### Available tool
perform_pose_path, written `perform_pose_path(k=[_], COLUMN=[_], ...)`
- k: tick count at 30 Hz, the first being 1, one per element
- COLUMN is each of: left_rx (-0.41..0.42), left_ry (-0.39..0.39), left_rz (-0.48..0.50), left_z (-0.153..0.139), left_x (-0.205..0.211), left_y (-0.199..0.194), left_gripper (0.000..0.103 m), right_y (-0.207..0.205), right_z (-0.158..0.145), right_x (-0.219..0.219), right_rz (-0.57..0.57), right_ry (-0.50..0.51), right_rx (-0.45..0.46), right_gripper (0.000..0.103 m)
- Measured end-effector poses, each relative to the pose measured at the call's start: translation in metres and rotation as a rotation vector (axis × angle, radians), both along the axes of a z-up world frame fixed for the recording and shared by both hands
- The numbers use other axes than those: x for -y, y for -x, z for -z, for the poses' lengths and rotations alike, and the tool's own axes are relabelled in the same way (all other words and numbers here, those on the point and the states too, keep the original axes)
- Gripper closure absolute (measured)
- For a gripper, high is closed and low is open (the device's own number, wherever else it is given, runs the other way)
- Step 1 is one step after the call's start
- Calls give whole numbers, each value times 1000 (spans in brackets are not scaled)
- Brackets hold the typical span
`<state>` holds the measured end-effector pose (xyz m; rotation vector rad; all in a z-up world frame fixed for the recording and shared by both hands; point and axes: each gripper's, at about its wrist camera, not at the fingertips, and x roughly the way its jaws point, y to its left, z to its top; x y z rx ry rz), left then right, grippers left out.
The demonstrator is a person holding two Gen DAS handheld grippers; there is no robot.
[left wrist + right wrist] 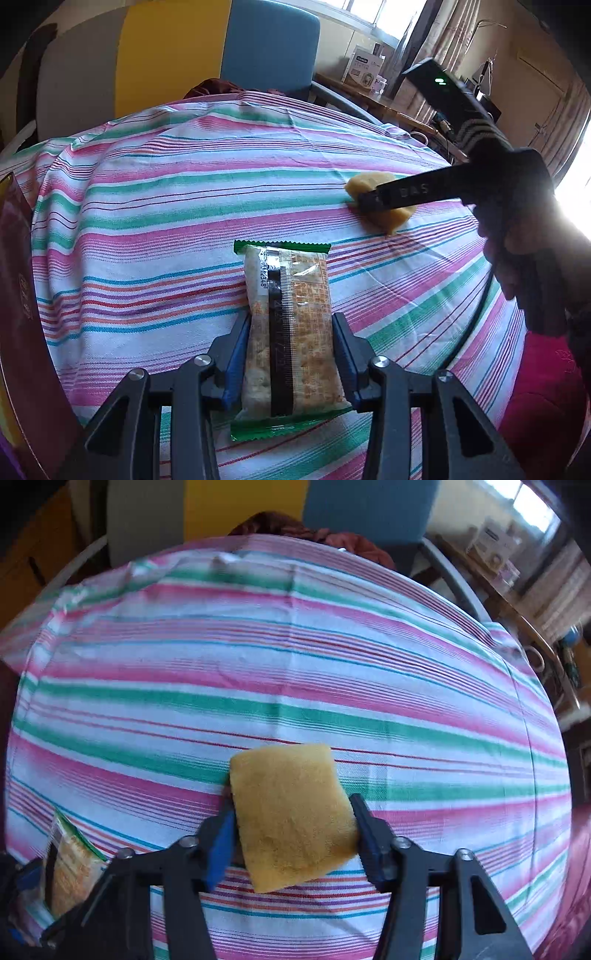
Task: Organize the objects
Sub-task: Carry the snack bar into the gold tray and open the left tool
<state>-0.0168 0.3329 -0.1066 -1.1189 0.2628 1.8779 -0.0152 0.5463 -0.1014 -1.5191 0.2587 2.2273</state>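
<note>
Between the black arms of my left gripper (291, 354), closest to the lens, sits a transparent cracker packet with green crimped ends (290, 339). Its blue pads press on the packet's two long sides, so the gripper is closed on it, well short of fully shut. The packet's far end points away from me over the cloth; I cannot tell whether it rests there or hangs just above.

Beneath everything spreads the largest thing, a white cloth with pink, green and blue stripes (177, 206) covering the tabletop. A dark maroon box (18, 288) stands at its left edge. Behind the tabletop stands a blue upholstered chair (273, 48).

My right gripper (291, 834) holds a yellow rectangular sponge (291, 819), tilted a little between the fingers. Both pads meet its sides, the gripper partly closed around it. In the left wrist view, the sponge (382, 205) lies low at the cloth, beyond and to the right of the packet and apart from it, with my hand (517, 254) behind.
</note>
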Motion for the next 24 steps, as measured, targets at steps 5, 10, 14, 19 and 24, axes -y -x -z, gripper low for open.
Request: perform_pose_path(k=[5, 10, 14, 19, 24], left_rx=[-17, -46, -62, -83, -100], left_ry=[-3, 4, 9, 16, 23], left_rz=[-4, -3, -22, -28, -31], left_z=[0, -1, 0, 0, 0], left_x=[1, 1, 2, 2, 1], left_y=[-3, -7, -8, -10, -14], left_gripper=[60, 59, 59, 59, 59], right_y=[-38, -56, -58, -57, -53], right_z=[-4, 5, 9, 11, 13], right_x=[18, 34, 31, 36, 34], right_rz=[17, 17, 21, 4, -5], right_ry=[99, 108, 116, 85, 86], right_rx=[-42, -59, -76, -74, -67], right_gripper=[46, 45, 46, 46, 45])
